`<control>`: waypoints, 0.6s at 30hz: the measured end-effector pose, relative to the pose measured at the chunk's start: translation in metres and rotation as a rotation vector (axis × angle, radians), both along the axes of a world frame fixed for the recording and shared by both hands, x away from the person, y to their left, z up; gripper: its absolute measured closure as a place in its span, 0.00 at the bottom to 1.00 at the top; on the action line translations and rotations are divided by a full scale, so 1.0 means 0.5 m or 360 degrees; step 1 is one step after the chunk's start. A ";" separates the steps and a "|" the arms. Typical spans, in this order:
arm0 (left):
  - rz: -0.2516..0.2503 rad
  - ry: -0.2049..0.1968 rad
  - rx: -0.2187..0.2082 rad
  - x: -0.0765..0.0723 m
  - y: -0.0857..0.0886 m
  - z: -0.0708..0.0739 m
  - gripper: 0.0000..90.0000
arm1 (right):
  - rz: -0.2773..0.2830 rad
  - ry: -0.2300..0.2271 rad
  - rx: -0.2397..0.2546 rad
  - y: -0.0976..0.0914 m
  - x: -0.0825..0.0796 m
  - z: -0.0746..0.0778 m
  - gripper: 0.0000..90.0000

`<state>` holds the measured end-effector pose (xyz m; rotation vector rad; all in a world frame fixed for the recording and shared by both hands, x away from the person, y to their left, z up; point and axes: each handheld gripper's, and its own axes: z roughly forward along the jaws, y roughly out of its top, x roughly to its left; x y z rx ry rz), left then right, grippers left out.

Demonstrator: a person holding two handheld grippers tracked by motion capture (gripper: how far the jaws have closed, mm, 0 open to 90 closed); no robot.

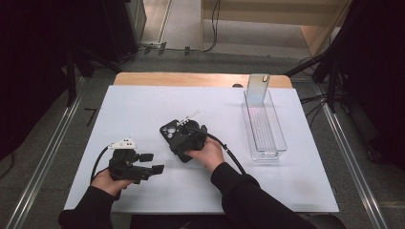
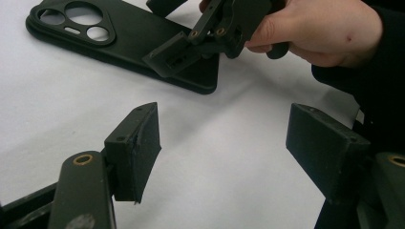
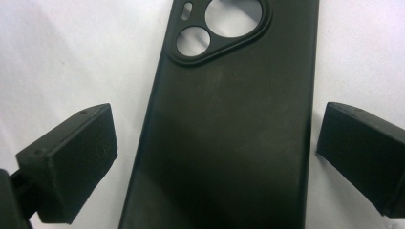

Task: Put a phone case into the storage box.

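Over the black case (image 3: 229, 119), the right tongs (image 3: 215, 157) gape wide, 1 jaw on each side, pads clear of its edges. Near the front edge, the left tongs (image 2: 224, 152) stand open and empty. Flat on the white surface (image 1: 143, 109) the case lies, a clear tray (image 1: 282, 143) well apart.

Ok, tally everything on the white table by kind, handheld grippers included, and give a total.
Black phone case: 1
Clear plastic tray: 1
Handheld grippers: 2, left gripper and right gripper, both open
Total: 4
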<state>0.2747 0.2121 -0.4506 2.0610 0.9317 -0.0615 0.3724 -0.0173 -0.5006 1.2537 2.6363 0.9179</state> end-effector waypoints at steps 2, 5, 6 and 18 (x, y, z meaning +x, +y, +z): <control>0.0003 -0.0001 -0.0005 0.000 0.000 0.000 0.30 | 0.0004 -0.0016 -0.0026 0.003 -0.002 -0.001 0.00; 0.0004 -0.0001 -0.0002 0.000 0.000 0.000 0.30 | 0.0001 -0.0068 -0.0070 0.003 -0.008 0.000 0.06; 0.0004 -0.0001 -0.0002 0.000 0.000 0.000 0.30 | 0.0002 -0.0069 -0.0066 0.002 -0.007 -0.001 0.07; 0.0010 0.0000 0.0000 0.001 0.001 0.000 0.30 | -0.0015 -0.0161 -0.0180 0.021 -0.021 -0.007 0.07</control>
